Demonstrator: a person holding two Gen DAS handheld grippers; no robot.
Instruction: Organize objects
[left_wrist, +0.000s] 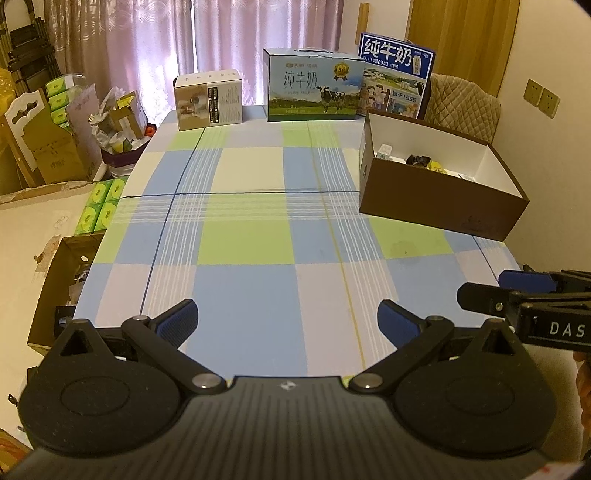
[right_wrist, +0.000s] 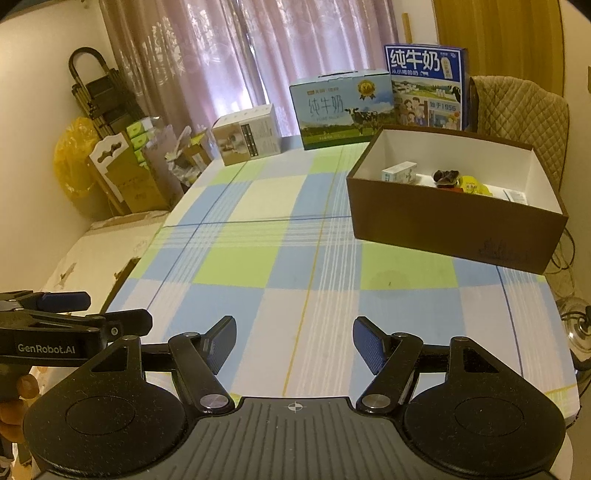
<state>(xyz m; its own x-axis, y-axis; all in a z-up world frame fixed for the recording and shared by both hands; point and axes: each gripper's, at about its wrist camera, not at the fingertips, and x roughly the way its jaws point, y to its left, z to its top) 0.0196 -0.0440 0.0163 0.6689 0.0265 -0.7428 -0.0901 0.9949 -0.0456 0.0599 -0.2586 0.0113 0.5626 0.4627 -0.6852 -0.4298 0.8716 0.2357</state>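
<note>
Currently, left wrist view: left tongs (left_wrist: 287, 323) hang low over the near edge of the checked table (left_wrist: 243, 236), jaws spread wide, nothing between the pads. Cloth ahead of them is bare. Brown box (left_wrist: 439, 201) sits ahead and to the right, well apart; small items lie inside it, too small to identify here. Right tongs (left_wrist: 517, 291) enter from the right, just beside; side-on from here, so their opening cannot be read. Far ahead, at the table's back edge: beige carton (left_wrist: 208, 99), a milk case (left_wrist: 314, 86), and a blue case (left_wrist: 397, 74) behind the box.

Right wrist view: right tongs (right_wrist: 294, 345) also wide open and empty, over the near edge. Box (right_wrist: 454, 225) ahead-right, closer to this pair. Inside: a small white carton (right_wrist: 399, 172), a dark item (right_wrist: 446, 176), a yellow packet (right_wrist: 472, 184).

Judgement: no loose item remains on the cloth within reach; sorting looks complete or nearly so. If another item is to go in, use the right tongs, approach from above the rim, release low, and avoid nudging the box wall.
</note>
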